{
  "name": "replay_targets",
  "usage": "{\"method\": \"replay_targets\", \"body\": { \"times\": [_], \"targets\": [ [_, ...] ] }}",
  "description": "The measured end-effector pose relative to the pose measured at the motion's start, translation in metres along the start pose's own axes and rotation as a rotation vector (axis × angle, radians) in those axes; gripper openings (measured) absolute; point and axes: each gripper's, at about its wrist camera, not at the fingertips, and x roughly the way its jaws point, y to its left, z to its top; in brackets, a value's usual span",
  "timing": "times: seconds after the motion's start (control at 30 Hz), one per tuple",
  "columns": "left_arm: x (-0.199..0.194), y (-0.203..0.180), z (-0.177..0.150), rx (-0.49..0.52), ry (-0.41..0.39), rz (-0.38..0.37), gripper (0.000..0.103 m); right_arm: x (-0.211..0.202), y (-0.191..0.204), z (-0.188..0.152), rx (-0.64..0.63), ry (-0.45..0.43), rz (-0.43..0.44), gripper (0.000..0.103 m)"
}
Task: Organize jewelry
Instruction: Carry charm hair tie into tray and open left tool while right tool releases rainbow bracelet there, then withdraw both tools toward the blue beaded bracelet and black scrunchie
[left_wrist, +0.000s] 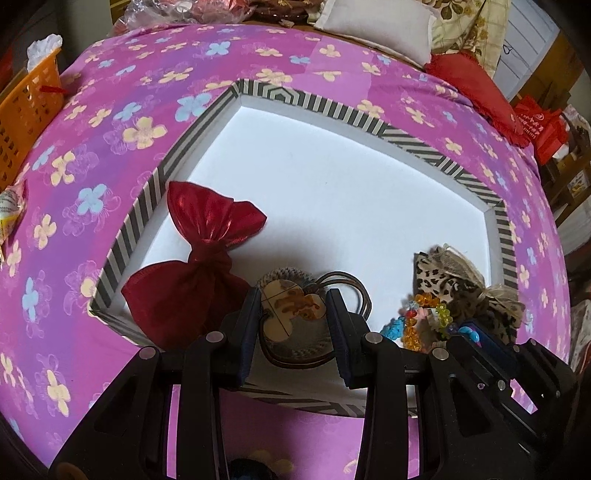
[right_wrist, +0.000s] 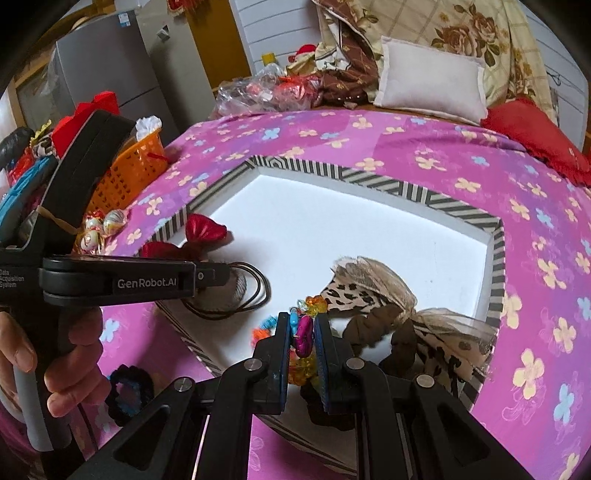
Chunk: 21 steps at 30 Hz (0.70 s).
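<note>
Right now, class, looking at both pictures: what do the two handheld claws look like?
Both are black plastic with round silver pivot pins and dark blue pads lining the fingers. The left claw carries white "GenRobot.AI" lettering on its side, a grey grip and a blue part at the rear. The right claw shows the same black linkage arms. No sleeve or cable is visible.

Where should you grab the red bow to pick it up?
Grab the red bow at its knot, the thin tied middle, coming from above. Both fabric ends fan out wide and floppy, and it lies flat in the striped box, so the narrow knot is likely the firmest spot.
</note>
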Motion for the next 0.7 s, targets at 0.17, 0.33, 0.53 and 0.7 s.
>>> {"method": "replay_targets", "body": {
  "times": [0.17, 0.33, 0.53, 0.7],
  "targets": [
    [0.001, 0.004, 0.0, -0.025, -0.006, -0.024, 0.035, -0.002, -0.005, -0.008, 0.018, 0.01, -0.017, 0.028],
    [-0.012, 0.011, -0.004, -0.044, -0.014, -0.065, 0.044, -0.022, 0.003, -0.013, -0.001, -0.022, -0.024, 0.048],
    [-0.047, 0.025, -0.019, -0.035, -0.048, -0.073, 0.048, -0.047, 0.028, -0.026, -0.049, -0.043, 0.004, 0.048],
    [-0.08, 0.056, -0.048, -0.049, -0.077, -0.037, 0.048, -0.058, 0.059, -0.045, -0.103, -0.033, 0.046, 0.048]
  ]
}}
